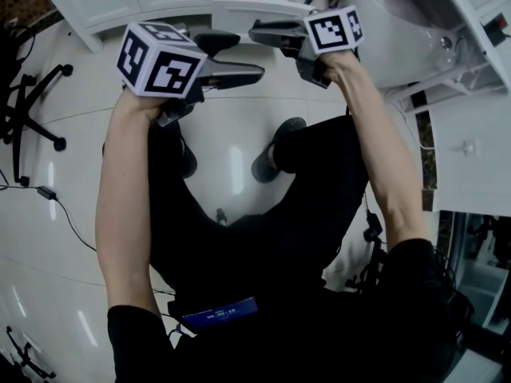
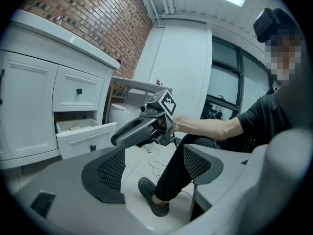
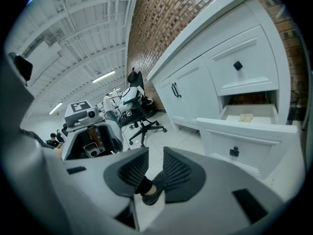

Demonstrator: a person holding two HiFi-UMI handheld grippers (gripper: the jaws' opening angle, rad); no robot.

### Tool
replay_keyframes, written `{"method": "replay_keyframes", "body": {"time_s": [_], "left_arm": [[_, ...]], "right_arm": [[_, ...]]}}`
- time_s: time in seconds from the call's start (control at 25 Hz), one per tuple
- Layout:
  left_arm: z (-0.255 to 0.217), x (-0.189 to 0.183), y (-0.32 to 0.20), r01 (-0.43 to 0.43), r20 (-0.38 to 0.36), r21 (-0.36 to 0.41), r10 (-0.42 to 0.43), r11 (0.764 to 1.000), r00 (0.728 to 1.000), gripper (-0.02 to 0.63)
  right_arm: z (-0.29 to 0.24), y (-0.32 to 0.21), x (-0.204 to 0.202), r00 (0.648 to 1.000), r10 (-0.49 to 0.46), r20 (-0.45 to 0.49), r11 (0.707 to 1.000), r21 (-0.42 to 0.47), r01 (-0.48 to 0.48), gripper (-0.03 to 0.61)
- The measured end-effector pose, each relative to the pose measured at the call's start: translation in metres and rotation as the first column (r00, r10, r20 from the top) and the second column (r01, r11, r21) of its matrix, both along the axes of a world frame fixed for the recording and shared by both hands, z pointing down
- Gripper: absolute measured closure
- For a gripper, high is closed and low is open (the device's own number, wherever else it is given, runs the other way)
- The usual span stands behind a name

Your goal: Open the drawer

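Note:
The white cabinet's lower drawer (image 1: 257, 6) (image 2: 85, 138) (image 3: 249, 143) stands pulled out, with a small tan item (image 3: 246, 117) inside it. My right gripper (image 1: 267, 32) (image 3: 156, 151) hovers just in front of the drawer and to one side, clear of its black knob (image 3: 234, 152). Only a narrow gap separates its jaws, and nothing is between them. My left gripper (image 1: 231, 58) (image 2: 155, 153) floats farther back with its jaws wide apart and empty. In the left gripper view the right gripper (image 2: 120, 137) shows side-on near the drawer front.
Above the open drawer is a closed one (image 3: 238, 65), with cabinet doors (image 3: 176, 89) beside it. A black office chair (image 1: 32, 102) (image 3: 142, 119) stands on the tiled floor, with cables (image 1: 48, 194) nearby. A white rounded fixture (image 1: 395, 38) sits right of the cabinet. The person's shoes (image 1: 275, 154) rest below the grippers.

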State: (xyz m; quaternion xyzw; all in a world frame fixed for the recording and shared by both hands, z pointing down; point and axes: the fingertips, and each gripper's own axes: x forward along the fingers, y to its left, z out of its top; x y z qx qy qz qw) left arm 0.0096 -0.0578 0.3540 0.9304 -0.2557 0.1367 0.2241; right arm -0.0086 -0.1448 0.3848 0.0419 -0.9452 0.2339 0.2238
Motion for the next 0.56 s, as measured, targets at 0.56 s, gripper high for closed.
{"method": "replay_keyframes", "body": {"time_s": [0.56], "left_arm": [[-0.0031,0.001,0.0031,-0.01,0.004,0.007,0.01,1.0,1.0,0.239]], "right_arm": [[0.0019,0.0017,-0.0005,1.0,-0.005,-0.005,1.0,-0.002,0.005,0.471]]}}
